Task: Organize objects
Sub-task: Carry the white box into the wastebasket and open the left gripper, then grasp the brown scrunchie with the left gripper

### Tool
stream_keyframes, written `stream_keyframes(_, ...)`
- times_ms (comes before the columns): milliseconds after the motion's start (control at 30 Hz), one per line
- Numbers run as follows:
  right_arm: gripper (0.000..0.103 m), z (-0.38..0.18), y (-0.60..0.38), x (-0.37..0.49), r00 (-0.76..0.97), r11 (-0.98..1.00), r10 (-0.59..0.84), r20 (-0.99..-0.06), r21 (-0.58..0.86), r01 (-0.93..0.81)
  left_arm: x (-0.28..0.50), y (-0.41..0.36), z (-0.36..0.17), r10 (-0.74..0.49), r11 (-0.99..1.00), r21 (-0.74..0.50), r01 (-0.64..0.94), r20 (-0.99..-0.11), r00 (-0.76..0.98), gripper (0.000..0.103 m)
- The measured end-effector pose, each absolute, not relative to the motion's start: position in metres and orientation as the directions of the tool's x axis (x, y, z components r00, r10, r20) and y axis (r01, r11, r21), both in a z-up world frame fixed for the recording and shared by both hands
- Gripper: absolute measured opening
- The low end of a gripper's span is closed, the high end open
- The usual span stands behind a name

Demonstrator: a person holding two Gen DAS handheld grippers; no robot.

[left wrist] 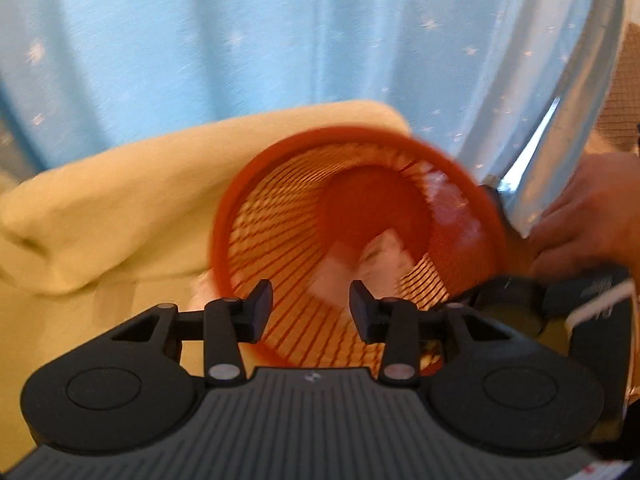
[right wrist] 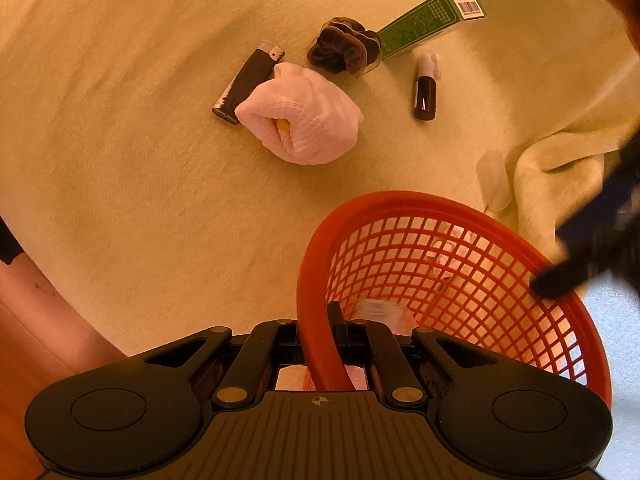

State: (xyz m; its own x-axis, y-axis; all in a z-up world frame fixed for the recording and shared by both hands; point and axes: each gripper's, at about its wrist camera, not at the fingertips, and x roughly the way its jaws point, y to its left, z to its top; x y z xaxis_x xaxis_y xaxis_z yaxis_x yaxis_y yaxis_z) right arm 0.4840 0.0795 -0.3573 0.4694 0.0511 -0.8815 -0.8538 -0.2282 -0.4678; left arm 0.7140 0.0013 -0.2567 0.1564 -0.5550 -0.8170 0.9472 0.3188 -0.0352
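Gripping the orange basket (right wrist: 452,264) by its near rim, the right claw (right wrist: 320,330) steadies it on the bed (right wrist: 140,160) for loading; the left claw (left wrist: 311,304) hangs released over its mouth; lighter (right wrist: 248,80), pink sock (right wrist: 304,120), scrunchie (right wrist: 344,48), green box (right wrist: 428,20) and dark bottle (right wrist: 425,92) lie beyond, unobstructed.

Right hand-held gripper (right wrist: 320,336) clamped on the near rim of an orange mesh basket (right wrist: 460,280), one finger inside, the other outside. White paper scraps (right wrist: 380,312) inside the basket. Beyond, spread over a pale yellow blanket (right wrist: 140,160): a rolled pink sock (right wrist: 304,120) touching a black lighter (right wrist: 248,82), a brown scrunchie (right wrist: 344,46) overlapping the end of a green box (right wrist: 428,22), a small dark bottle (right wrist: 425,88) with a white cap lying apart. A clear cap (right wrist: 494,186) just beyond the basket's far rim. A blurred dark shape (right wrist: 592,248) at the basket's right rim.
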Motion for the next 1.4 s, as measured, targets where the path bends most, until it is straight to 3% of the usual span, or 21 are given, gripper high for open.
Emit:
stream_keyframes(333,0.002,-0.355,0.079,0.484,0.466,-0.221,0.049,-0.883,-0.465,-0.857,0.714,0.095,-0.27,-0.398,0.597,-0.002,0.802,-0.869,0.294,0.036)
stream_keyframes(633,0.002,-0.355,0.08,0.484,0.468,-0.221,0.036,-0.883,-0.464,-0.858,0.695,0.166,-0.299,-0.285,0.764,-0.027,0.645,-0.911,0.299,0.039)
stream_keyframes(1400,0.002,-0.356,0.082,0.484,0.475,-0.232,0.03,-0.88,-0.468,-0.853,0.693,0.15,-0.368,-0.254,0.761,-0.012,0.648,-0.925,0.282,0.043)
